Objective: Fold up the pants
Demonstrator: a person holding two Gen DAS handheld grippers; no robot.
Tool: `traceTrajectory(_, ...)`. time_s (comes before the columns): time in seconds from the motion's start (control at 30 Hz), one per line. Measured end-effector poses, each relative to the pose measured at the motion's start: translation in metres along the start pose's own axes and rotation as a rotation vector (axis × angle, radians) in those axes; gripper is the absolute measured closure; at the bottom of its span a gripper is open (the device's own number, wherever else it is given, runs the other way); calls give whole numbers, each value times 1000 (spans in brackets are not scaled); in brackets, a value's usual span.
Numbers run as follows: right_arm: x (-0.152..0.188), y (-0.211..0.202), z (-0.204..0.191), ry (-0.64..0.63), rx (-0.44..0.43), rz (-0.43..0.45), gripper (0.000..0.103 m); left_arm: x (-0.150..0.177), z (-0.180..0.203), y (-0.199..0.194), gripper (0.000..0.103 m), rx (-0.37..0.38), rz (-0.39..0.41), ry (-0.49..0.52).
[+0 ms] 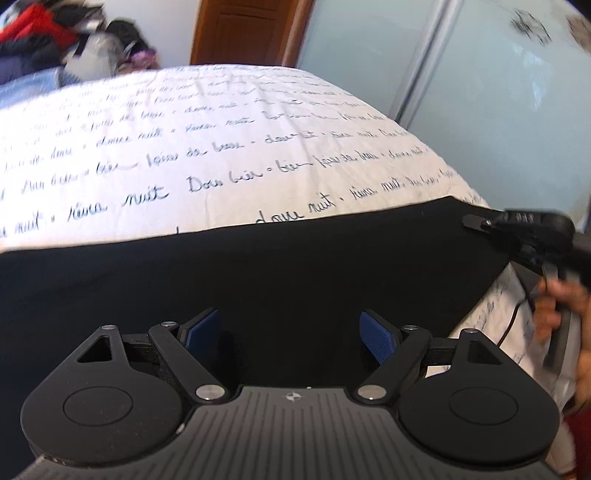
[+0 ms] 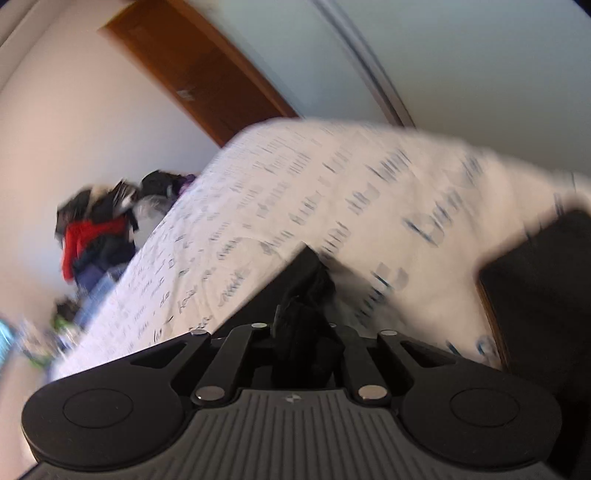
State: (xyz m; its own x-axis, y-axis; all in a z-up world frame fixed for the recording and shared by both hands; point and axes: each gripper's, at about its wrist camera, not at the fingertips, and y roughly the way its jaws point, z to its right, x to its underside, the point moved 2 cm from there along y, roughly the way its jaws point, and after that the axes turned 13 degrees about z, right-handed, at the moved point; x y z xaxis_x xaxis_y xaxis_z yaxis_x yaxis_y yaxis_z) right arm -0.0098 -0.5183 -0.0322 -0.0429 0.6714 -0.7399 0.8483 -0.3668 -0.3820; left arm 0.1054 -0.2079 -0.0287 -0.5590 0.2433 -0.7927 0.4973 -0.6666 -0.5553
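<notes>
Pants (image 1: 258,266), black, lie spread across the near edge of the bed (image 1: 221,122), over a white cover printed with script.

Left wrist view: the left gripper (image 1: 290,332) sits low over the dark cloth with its blue pads (image 1: 376,338) set wide apart and nothing between them; whether they touch the fabric cannot be told. At the far right, the right gripper (image 1: 476,221) meets the cloth at its corner, and the fabric edge runs taut and straight from that corner, which suggests a pull meant to flatten the garment. The person's hand (image 1: 554,306) is blurred behind it. A door (image 1: 243,29) and a heap of clothes (image 1: 55,40) stand beyond the bed.

Right wrist view: the frame is tilted and motion-blurred. The right gripper (image 2: 301,332) has its fingers drawn close together on a bunched fold of the black cloth (image 2: 303,295), which rises from between them to a peak against the bed cover (image 2: 332,192). Holding the corner in this way probably allows that end to be lifted or carried over for a fold, while the empty left gripper is placed to pin or take the opposite part. A dark object (image 2: 546,295) at the right cannot be identified.
</notes>
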Motion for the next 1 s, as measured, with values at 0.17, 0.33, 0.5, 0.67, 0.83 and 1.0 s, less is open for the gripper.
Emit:
traceTrajectory(0.17,20,-22,-81,-498,-35,101,97,-6,-24,6,19,87,-23,-240)
traceTrajectory(0.33,63,-31,-134,-797,-101,113,97,-9,-40,13,11,306,-13,-576)
traceTrajectory(0.5,98,-38,-164,-935,-175,100,97,-11,-45,31,1,455,2,-836)
traceTrajectory(0.67,123,-54,-187,-1028,-254,109,97,-4,-50,51,4,435,-47,-950)
traceTrajectory(0.83,151,-61,-203,-1153,-318,117,97,-6,-64,49,49,395,-30,-908)
traceTrajectory(1.0,161,-60,-205,-1184,-309,108,94,-4,-68,50,91,325,-57,-817)
